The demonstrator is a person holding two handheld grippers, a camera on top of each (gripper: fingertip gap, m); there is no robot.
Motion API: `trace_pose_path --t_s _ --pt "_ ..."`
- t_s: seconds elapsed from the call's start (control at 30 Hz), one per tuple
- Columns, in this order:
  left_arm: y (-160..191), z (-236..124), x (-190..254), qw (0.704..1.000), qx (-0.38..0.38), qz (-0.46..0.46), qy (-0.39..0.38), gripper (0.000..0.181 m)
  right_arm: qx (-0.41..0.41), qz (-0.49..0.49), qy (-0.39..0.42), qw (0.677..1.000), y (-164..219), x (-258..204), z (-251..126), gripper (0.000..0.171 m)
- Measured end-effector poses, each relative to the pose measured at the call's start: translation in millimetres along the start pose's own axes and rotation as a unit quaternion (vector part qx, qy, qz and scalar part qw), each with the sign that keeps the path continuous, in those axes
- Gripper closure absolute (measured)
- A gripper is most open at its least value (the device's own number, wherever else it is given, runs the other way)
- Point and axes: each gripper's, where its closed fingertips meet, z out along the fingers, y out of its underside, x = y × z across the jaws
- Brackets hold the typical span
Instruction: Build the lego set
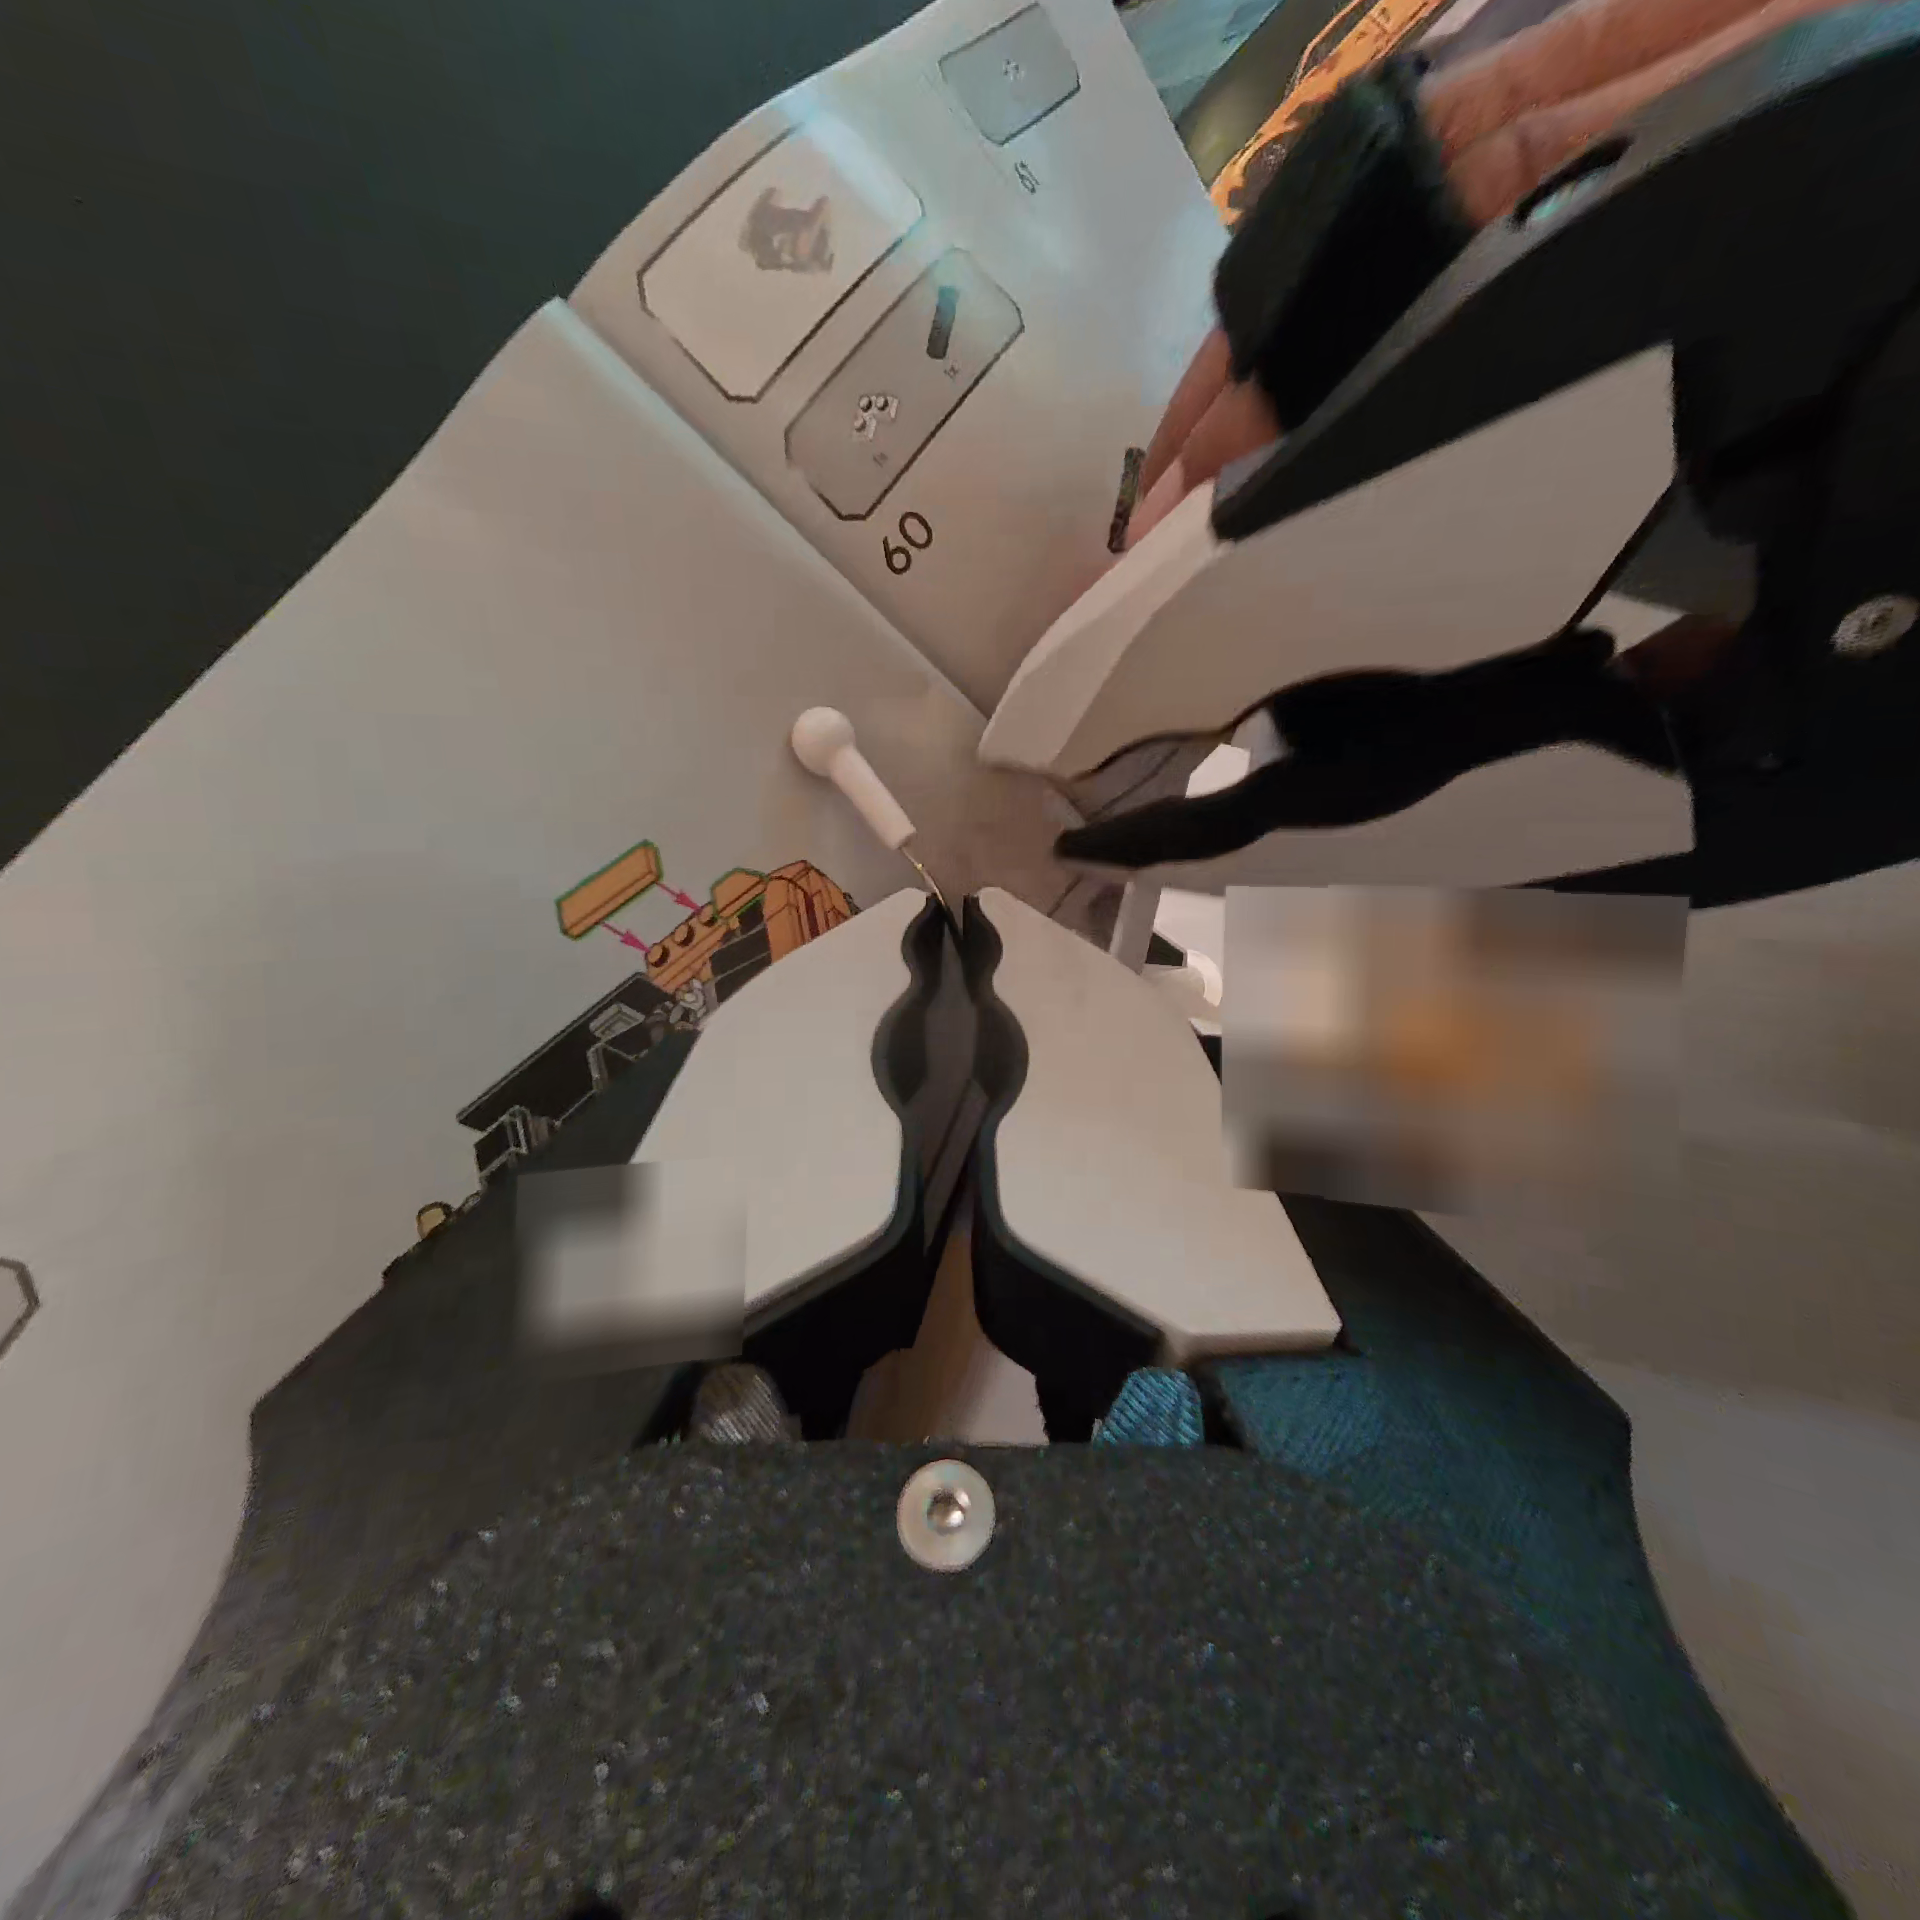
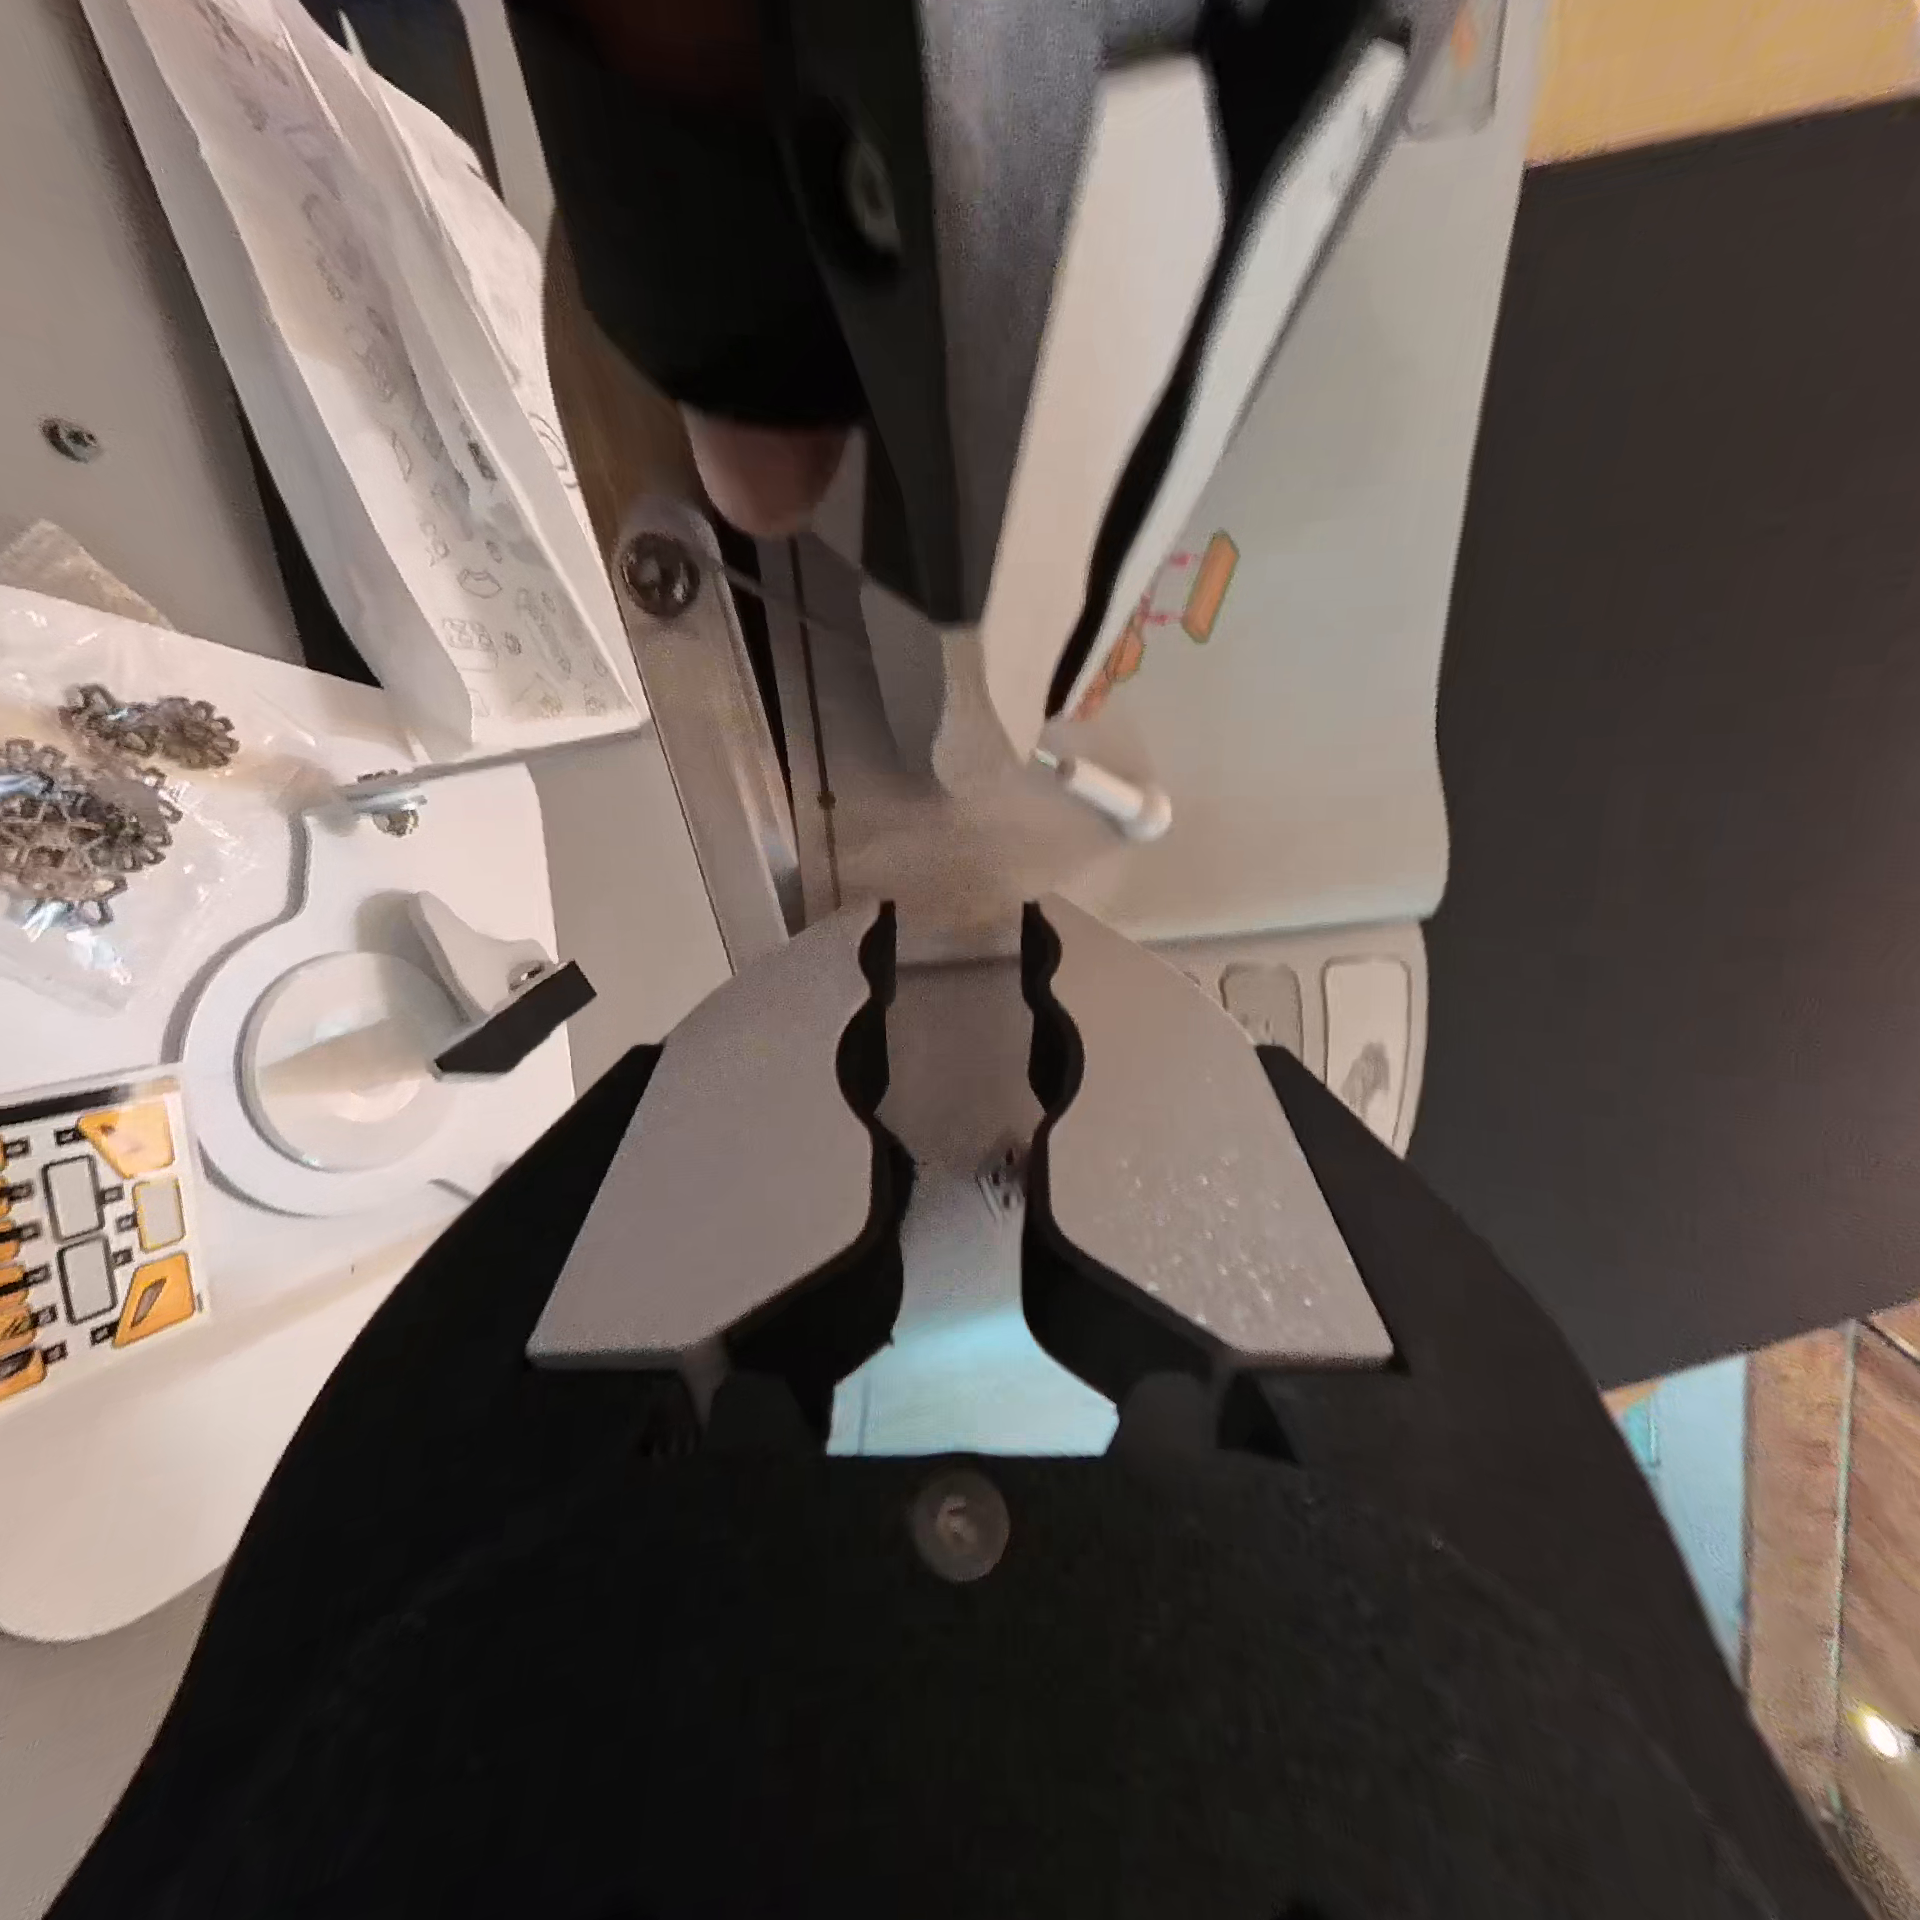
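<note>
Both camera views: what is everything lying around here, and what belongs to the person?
instruction booklet: one, white, open under both grippers
pin tool: one, white, ball-ended handle with a thin wire tip held in the left gripper
parts bag: one, clear, with grey gear-like pieces, far left in the right wrist view
sticker sheet: one, orange, grey and black, lower left
folded leaflet: one, white with line drawings, upper left
white plate with round knob: one, left of the right gripper
left gripper: white fingers, shut on the wire
right gripper: grey fingers, open
hand: one, holding the right gripper
</note>
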Motion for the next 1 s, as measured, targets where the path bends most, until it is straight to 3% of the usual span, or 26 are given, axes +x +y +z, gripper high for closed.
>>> trace_pose_path --t_s 0.57,0.8,1.0 --pt "11 2 0 0.999 -0.008 -0.033 -0.025 0.178 -0.047 0.072 0.002 0.996 85 17 -23 0.149" --pt "11 3 -2 0.998 -0.012 -0.045 -0.037 0.179 -0.058 0.147 0.001 0.987 116 22 -29 0.149" --pt "11 3 -1 0.997 -0.011 -0.059 -0.047 0.179 -0.035 0.298 -0.023 0.954 138 25 -39 0.126"
